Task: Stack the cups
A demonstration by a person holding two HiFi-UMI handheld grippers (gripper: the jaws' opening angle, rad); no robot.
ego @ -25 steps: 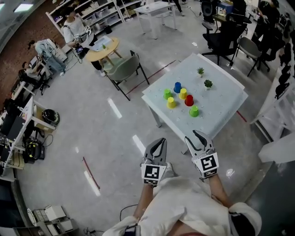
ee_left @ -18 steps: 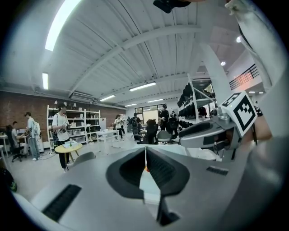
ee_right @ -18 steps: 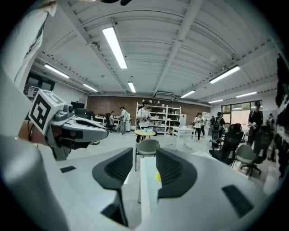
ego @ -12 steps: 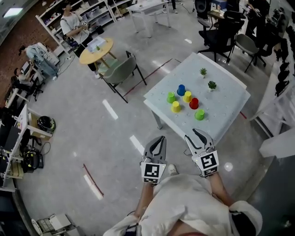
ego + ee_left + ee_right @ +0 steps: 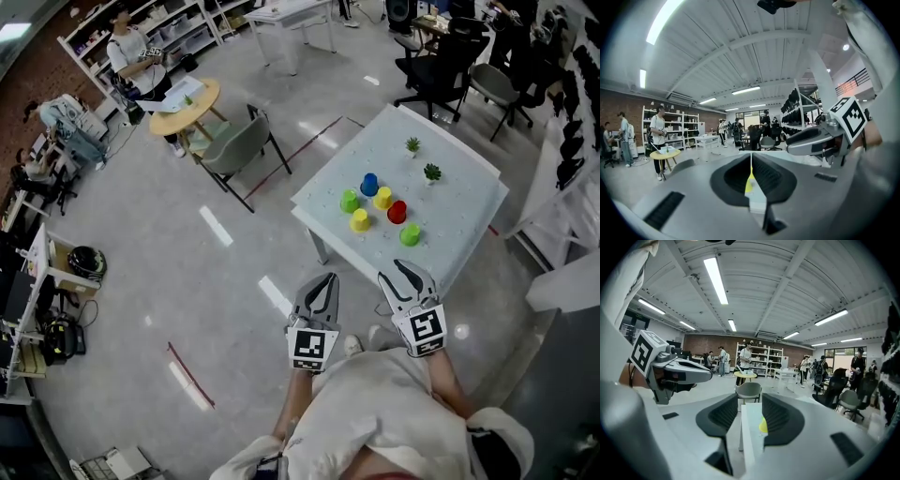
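Note:
Several plastic cups stand apart on the white table (image 5: 459, 211) ahead: a blue cup (image 5: 369, 184), a green cup (image 5: 349, 200), two yellow cups (image 5: 382, 198) (image 5: 359, 219), a red cup (image 5: 397, 212) and a second green cup (image 5: 410, 234). My left gripper (image 5: 326, 280) hangs over the floor short of the table's near corner, jaws shut and empty. My right gripper (image 5: 406, 273) is level with it at the table's near edge, jaws apart with nothing in them. In the right gripper view (image 5: 750, 401) a yellow cup (image 5: 763, 425) shows far off through the gap.
Two small potted plants (image 5: 412, 144) (image 5: 432, 172) stand at the table's far side. A grey chair (image 5: 234, 145) and a round wooden table (image 5: 183, 98) are on the left. Black office chairs (image 5: 450, 66) stand behind the table. A person (image 5: 131, 56) is by the shelves.
The room has slid back in the head view as I step toward the table, and the cups sit a little nearer. Both grippers keep their pose and jaw gaps.

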